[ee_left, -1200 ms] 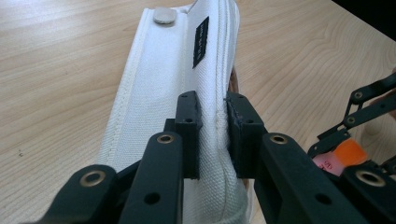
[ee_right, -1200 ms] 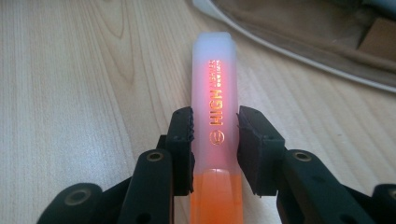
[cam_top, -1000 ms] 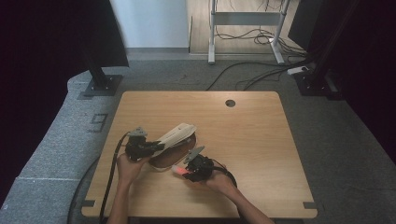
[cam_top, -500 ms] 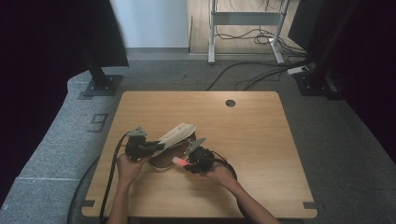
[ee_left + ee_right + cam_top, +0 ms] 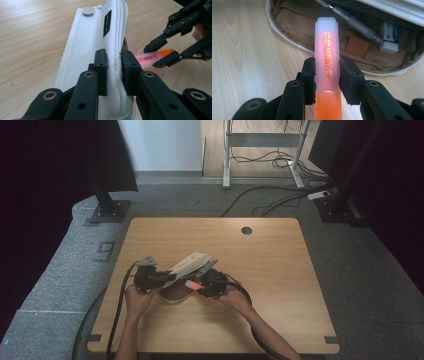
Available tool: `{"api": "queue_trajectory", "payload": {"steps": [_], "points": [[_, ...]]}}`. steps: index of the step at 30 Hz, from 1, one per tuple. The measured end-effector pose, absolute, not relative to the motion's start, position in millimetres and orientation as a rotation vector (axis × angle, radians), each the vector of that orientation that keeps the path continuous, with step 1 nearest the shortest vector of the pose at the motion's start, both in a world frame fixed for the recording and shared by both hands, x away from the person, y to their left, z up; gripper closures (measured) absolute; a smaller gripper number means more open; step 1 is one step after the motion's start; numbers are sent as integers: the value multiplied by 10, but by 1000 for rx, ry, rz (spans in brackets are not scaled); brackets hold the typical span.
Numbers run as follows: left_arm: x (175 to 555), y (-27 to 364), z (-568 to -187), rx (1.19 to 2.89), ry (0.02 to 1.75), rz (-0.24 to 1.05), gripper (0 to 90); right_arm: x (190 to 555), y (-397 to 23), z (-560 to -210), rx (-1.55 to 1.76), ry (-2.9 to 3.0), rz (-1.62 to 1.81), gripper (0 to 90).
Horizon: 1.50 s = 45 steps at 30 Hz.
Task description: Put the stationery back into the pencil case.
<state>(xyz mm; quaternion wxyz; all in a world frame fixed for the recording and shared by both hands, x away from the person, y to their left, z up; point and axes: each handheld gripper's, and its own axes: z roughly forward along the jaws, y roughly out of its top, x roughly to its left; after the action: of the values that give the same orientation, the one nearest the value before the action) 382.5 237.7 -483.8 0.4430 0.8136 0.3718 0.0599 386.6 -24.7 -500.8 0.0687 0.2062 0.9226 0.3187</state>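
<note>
A: Since the earlier high view, right gripper (image 5: pixel 199 285) has slid leftward across the table (image 5: pixel 280 270) toward the pencil case (image 5: pixel 190 265); left gripper (image 5: pixel 167 277) has kept its place. Case flap looks unchanged.

B: Grip states?

A: Left gripper's jaws are pinched tight on the white flap of the pencil case (image 5: pixel 92 42), cloth bunched between the pads (image 5: pixel 101 72). Right gripper (image 5: pixel 327 75) has its jaws narrow, clamped on the highlighter (image 5: pixel 325 62) around the middle of its barrel.

B: Why hold the flap like that?

A: Judgement: lifted flap keeps the mouth open, so 1 hand clears the way while the other feeds the pen in. Highlighter points capped end first at the opening, tip just short of the rim, not yet inside.

B: Contents?

A: Tan lining, 1 clear pen (image 5: pixel 357 23), 1 white eraser (image 5: pixel 390 37) with a blue-printed sleeve, wording too small to read.

B: Legible writing?

A: Highlighter barrel reads "HIGH" with "LIGHTER" smaller above it, plus a round logo. Left gripper view shows "HIGH" again on the highlighter (image 5: pixel 150 58). Black tag (image 5: pixel 107 20) on the flap: text unreadable.
</note>
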Motion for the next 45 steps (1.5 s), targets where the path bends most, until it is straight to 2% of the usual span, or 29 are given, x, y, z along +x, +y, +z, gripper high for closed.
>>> {"api": "queue_trajectory", "payload": {"steps": [19,45], "points": [[3817,2365,-4827,2016,913,142,768,4144,-61,-5034,635,2776,877,656],[3820,2365,-4833,2013,909,129,767,4365,82,-5147,653,2710,942,645]]}}
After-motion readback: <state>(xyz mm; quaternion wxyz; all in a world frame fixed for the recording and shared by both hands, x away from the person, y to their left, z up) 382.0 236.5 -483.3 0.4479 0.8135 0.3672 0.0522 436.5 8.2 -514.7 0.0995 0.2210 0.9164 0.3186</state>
